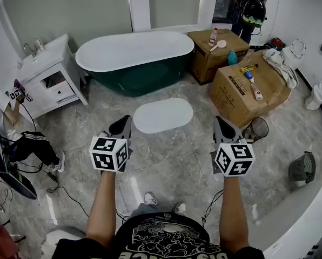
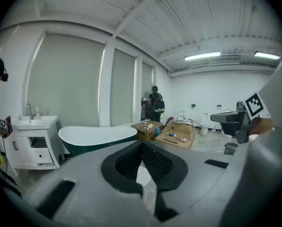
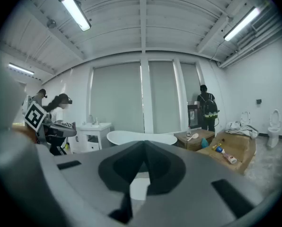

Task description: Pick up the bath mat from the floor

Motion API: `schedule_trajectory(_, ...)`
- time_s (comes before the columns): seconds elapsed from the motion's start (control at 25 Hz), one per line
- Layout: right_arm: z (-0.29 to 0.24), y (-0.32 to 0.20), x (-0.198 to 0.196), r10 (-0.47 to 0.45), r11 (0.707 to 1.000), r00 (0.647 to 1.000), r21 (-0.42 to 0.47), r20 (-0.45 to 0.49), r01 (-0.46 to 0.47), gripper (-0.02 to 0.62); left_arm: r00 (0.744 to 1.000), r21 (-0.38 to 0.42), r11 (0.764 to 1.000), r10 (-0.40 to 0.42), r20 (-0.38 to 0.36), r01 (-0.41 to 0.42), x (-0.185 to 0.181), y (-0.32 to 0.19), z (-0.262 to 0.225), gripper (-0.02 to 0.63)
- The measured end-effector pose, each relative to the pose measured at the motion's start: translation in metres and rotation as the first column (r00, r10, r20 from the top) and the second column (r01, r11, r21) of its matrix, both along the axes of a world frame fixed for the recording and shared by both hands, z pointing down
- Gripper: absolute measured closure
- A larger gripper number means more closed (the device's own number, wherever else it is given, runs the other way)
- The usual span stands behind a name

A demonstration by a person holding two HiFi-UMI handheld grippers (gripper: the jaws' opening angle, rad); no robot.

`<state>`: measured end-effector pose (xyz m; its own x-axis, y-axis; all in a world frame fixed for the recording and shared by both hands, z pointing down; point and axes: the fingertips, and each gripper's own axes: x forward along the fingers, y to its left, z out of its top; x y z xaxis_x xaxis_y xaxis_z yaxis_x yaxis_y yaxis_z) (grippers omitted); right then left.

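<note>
A white oval bath mat (image 1: 163,114) lies flat on the grey marble floor in front of the tub. My left gripper (image 1: 124,124) hovers just left of the mat's near end, jaws shut and empty. My right gripper (image 1: 219,124) is held to the mat's right, also shut with nothing in it. In the left gripper view a sliver of the mat (image 2: 142,175) shows below the closed jaws of the left gripper (image 2: 142,148). In the right gripper view the mat (image 3: 140,189) appears under the closed right gripper (image 3: 144,146).
A dark green bathtub (image 1: 134,58) stands behind the mat. A white vanity (image 1: 48,74) is at left, two cardboard boxes (image 1: 247,85) with toiletries at right, a wire bin (image 1: 256,128) beside them. One person sits at left (image 1: 9,128); another stands far back (image 1: 251,7).
</note>
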<state>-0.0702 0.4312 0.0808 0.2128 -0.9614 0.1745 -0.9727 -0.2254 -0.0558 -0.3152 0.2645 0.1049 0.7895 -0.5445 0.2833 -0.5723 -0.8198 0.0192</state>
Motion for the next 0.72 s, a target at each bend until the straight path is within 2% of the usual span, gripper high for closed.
schedule_trajectory(0.24, 0.000, -0.021, -0.005, 0.020, 1.000, 1.000, 0.009, -0.021, -0.020, 0.589, 0.999, 0.016, 0.999, 0.029, -0.017, -0.029, 0.004, -0.020, 0.000, 0.597)
schedule_trajectory(0.72, -0.011, -0.073, -0.028, 0.084, 0.996, 0.996, 0.022, -0.022, -0.083, 0.552, 0.988, 0.010, 0.989, 0.145, -0.051, -0.144, 0.017, -0.071, 0.002, 0.537)
